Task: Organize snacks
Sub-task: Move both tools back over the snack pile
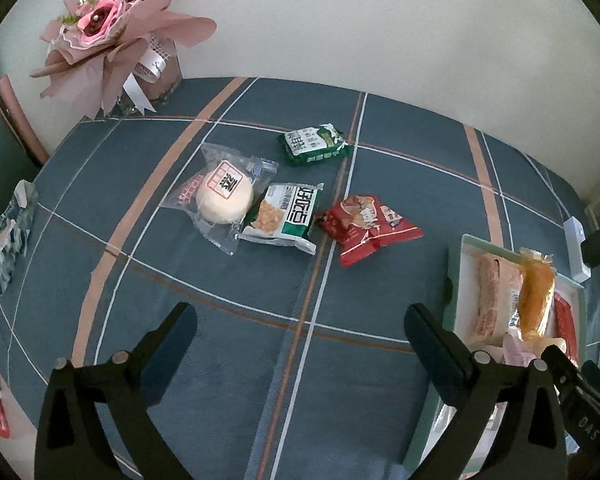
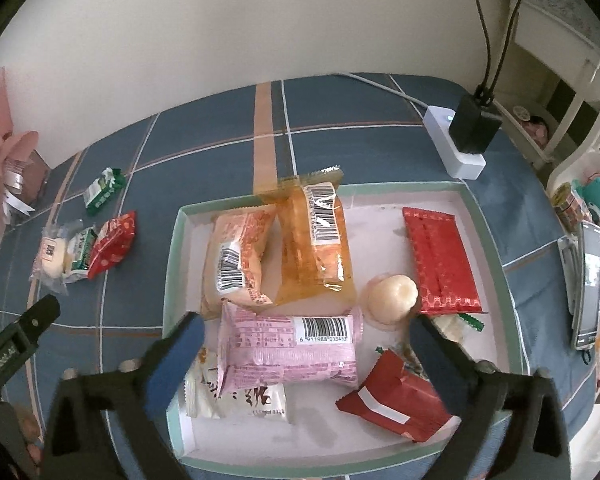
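Both grippers, left [image 1: 300, 332] and right [image 2: 306, 336], hang fully spread and hold nothing. Next, centre the left fingers [image 1: 176, 324] over the red packet [image 1: 368, 224] at frame centre. Clamp its middle and carry it to the tray [image 2: 488, 240].

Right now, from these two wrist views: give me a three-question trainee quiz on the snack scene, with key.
1. True or false: the pink packet lies inside the tray.
2. How many snacks still lie loose on the tablecloth in front of the left gripper?
3. Which packet lies nearest the wall: A) green packet, B) red packet, C) round white cake?

Key: 1 true. 2 four. 3 A.
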The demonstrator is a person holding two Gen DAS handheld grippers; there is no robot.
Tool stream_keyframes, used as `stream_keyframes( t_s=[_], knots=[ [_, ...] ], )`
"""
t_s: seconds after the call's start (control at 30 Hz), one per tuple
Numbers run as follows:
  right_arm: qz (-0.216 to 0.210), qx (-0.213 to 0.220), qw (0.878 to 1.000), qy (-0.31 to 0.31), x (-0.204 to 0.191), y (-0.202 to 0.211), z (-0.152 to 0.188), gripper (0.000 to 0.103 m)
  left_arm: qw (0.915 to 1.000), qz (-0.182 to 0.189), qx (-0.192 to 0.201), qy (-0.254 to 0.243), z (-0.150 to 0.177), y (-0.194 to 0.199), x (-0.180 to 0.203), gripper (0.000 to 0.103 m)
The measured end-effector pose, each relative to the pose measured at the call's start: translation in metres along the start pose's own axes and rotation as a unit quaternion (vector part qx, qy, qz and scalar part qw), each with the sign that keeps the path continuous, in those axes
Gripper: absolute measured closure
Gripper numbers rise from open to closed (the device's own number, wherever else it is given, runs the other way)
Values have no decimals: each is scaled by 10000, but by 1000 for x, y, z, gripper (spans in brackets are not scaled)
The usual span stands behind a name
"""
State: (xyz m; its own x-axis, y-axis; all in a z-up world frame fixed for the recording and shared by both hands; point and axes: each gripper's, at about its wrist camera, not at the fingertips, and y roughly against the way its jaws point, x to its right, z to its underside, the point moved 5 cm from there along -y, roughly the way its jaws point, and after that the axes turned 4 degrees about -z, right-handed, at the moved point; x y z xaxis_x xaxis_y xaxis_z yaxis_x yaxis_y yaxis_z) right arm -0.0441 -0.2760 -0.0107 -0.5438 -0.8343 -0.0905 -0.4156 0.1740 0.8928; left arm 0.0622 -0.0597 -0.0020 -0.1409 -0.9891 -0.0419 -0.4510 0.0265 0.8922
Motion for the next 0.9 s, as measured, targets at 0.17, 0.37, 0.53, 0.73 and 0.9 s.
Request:
stream_keyframes(
  t_s=[0.17, 0.37, 0.53, 0.73, 0.9],
  knots=[
    [-52, -40, 10000, 15, -1, -2, 0, 0, 10000, 5, -24, -7, 0, -3, 1, 0],
    [-63, 11, 10000, 65, -7, 0, -1, 0, 10000, 23, -16, -43, -4, -4, -3, 0],
    [-171, 106, 9991, 372, -32, 1, -1, 0, 9995, -313, 87, 49, -12, -4, -29, 0],
    [-450, 30, 9966, 686, -70, -6, 8, 0, 9987, -315, -17, 400, -19, -14, -71, 0],
    [-715, -192, 9940, 800, -98, -20, 15, 0, 9973, -234, -149, 674, -23, -24, -98, 0]
  ],
)
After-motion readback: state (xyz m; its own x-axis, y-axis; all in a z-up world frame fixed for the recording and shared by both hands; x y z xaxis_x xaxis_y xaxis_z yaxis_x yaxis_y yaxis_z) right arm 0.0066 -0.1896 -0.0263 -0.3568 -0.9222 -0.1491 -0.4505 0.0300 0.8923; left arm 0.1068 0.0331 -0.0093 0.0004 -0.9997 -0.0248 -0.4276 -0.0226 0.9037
